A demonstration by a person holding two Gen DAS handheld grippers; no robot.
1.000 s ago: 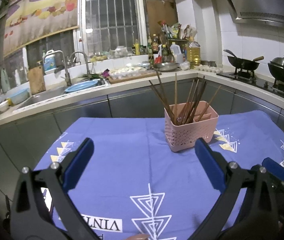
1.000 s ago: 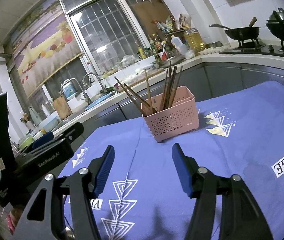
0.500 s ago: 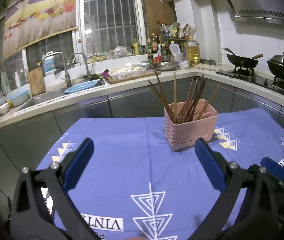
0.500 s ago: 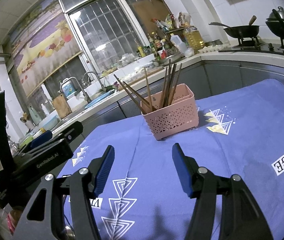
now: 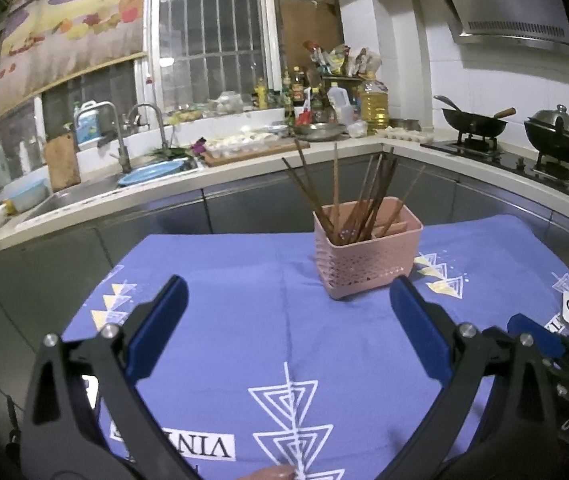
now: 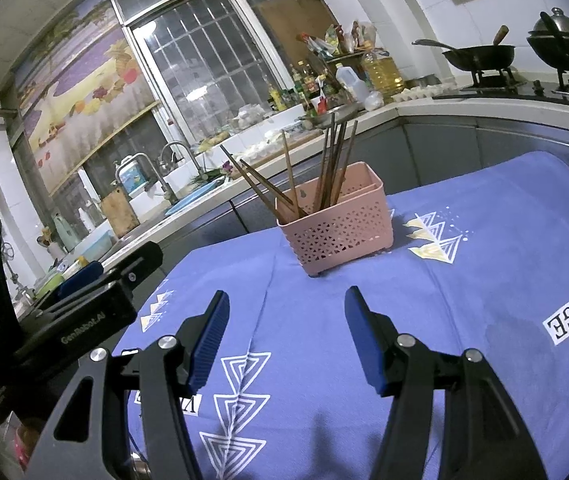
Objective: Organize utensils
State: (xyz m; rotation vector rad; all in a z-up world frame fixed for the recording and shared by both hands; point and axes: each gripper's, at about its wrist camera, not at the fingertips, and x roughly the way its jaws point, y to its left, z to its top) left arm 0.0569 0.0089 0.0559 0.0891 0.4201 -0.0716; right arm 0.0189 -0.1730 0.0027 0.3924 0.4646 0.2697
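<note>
A pink perforated basket [image 5: 366,258] [image 6: 336,226] stands upright on the blue tablecloth [image 5: 268,320] [image 6: 484,280]. Several brown chopsticks [image 5: 358,196] [image 6: 326,168] lean in it, tips up. My left gripper [image 5: 288,296] hovers open over the cloth, short of the basket, nothing between its blue pads. My right gripper [image 6: 286,304] is also open and empty, with the basket ahead of it. The left gripper's black body [image 6: 84,320] shows at the left of the right wrist view. No loose utensils lie on the cloth.
A steel counter [image 5: 156,196] wraps behind the table, with a sink and taps [image 5: 124,148], a blue basin [image 5: 152,170], bottles [image 5: 324,96] and a chopping board. A wok [image 5: 474,122] and a lidded pot [image 5: 556,134] sit on the stove at right.
</note>
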